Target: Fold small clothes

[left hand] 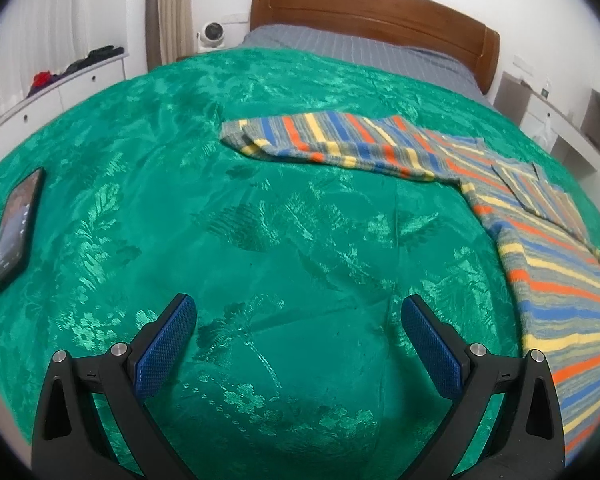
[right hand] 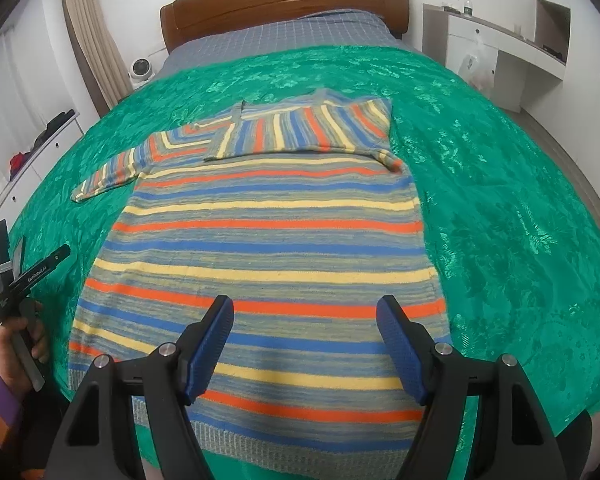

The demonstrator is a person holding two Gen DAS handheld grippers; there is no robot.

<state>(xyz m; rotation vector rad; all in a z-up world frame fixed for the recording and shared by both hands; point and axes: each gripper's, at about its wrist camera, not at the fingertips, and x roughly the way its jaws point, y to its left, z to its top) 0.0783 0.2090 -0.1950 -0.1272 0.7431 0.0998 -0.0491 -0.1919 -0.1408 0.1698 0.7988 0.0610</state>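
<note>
On green bedspread [right hand: 500, 160], striped sweater [right hand: 268, 240], 1 sleeve folded

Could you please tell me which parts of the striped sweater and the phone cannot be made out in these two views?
- Left wrist view: the striped sweater runs off the right edge, so its body and other sleeve are cut off.
- Right wrist view: the right claw and its arms cover part of the sweater's hem.
- Left wrist view: the phone screen is too small and blurred to read.
</note>
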